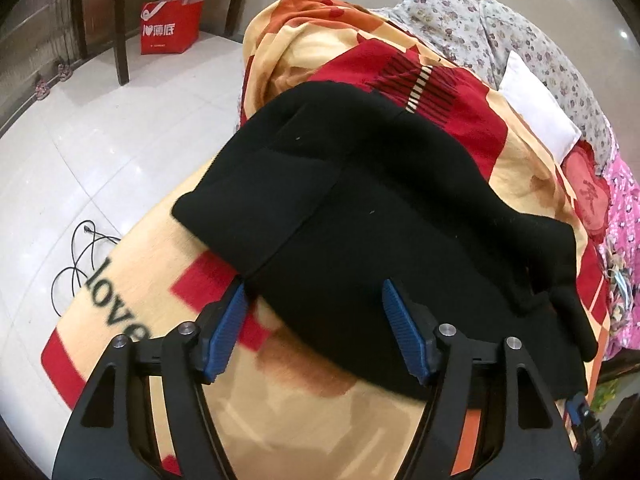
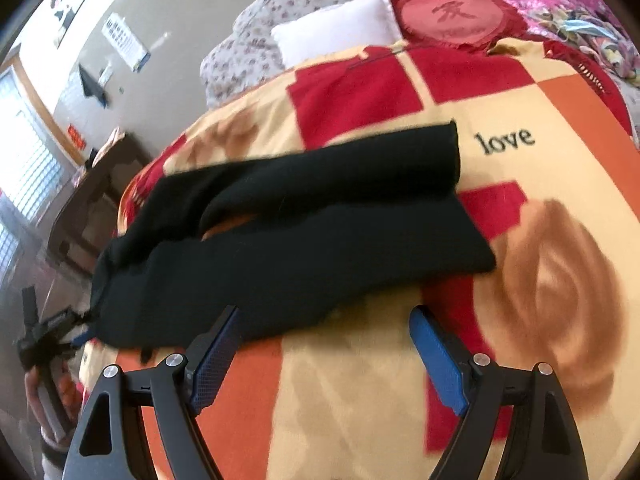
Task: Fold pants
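Black pants (image 1: pixel 380 200) lie spread across a yellow, red and orange blanket (image 1: pixel 280 420) printed with "love". In the right wrist view the pants (image 2: pixel 300 240) show as two long bands side by side on the blanket (image 2: pixel 540 100), their ends pointing right. My left gripper (image 1: pixel 313 286) is open, its blue pads (image 1: pixel 230 328) standing apart over the near edge of the cloth without pressing on it. My right gripper (image 2: pixel 324 311) is open too, just short of the near hem, with bare blanket between its fingers.
A white pillow (image 2: pixel 336 28), a red heart cushion (image 2: pixel 448 16) and floral bedding (image 1: pixel 480 20) lie beyond the blanket. A red shopping bag (image 1: pixel 170 22) and a black cable (image 1: pixel 80 256) are on the white tiled floor. Dark wooden furniture (image 2: pixel 92 200) stands beside the bed.
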Demonstrator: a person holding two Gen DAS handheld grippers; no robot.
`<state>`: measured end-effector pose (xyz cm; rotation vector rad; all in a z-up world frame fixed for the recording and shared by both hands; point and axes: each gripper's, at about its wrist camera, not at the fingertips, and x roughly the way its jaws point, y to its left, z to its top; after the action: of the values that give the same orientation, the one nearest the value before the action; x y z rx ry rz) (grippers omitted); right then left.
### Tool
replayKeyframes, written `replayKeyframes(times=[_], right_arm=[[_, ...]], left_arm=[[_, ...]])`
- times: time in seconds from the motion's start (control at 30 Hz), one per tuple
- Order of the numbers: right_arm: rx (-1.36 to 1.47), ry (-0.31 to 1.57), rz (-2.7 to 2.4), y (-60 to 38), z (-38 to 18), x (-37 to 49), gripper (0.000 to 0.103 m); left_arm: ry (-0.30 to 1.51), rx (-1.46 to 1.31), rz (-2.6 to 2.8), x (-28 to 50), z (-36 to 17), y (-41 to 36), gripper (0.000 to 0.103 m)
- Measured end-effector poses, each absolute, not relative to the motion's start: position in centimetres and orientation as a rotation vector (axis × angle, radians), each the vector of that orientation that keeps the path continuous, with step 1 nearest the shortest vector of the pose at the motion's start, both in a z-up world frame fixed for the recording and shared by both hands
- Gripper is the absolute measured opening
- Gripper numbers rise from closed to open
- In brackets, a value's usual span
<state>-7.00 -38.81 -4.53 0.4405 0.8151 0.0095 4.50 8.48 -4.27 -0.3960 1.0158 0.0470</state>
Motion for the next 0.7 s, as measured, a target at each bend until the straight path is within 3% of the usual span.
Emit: replayKeyframes(times=[0.03,0.1,0.13,0.17,0.2,0.23,0.3,0.53,0.7], right_arm=[[0.435,0.808,0.006,-38.8,-4.5,-6.5,0.081],[0.421,0.788,-0.007,-38.9,-4.5,-5.0,0.056],[0.429,0.786,-0.004,-39.1,-4.7,-4.2,0.027],[0.453,0.791,0.008,-39.4,-5.0,-3.6,0.016],[0.484,0.785,0.015,-39.8,-5.2,-3.3,0.015],[0.495,0.774,0.014,-39.9,-5.0,-3.4,0.012],[0.465,0.76,0.013,-39.6,-4.2,-4.1,0.01],[0.389,0.705,0.033,-39.1,1.2,-9.6,0.008],[0.356,0.722,0.028,-39.1,1.8,-11.7,0.008]], left_arm=[[1.015,-0.394,0.045,4.8,-4.3,8.3,0.068],[1.018,-0.385,0.035,5.3,-4.2,7.9,0.068],[1.018,-0.373,0.035,5.5,-4.2,7.7,0.062],[1.016,-0.358,0.042,5.7,-4.1,7.5,0.052],[1.024,-0.339,0.055,5.9,-4.2,7.3,0.029],[1.036,-0.332,0.059,6.2,-4.3,7.3,0.02],[1.04,-0.35,0.052,6.2,-4.1,7.7,0.013],[0.998,-0.363,-0.043,3.0,-0.7,8.7,0.006],[0.967,-0.337,-0.039,0.5,0.5,10.3,0.004]])
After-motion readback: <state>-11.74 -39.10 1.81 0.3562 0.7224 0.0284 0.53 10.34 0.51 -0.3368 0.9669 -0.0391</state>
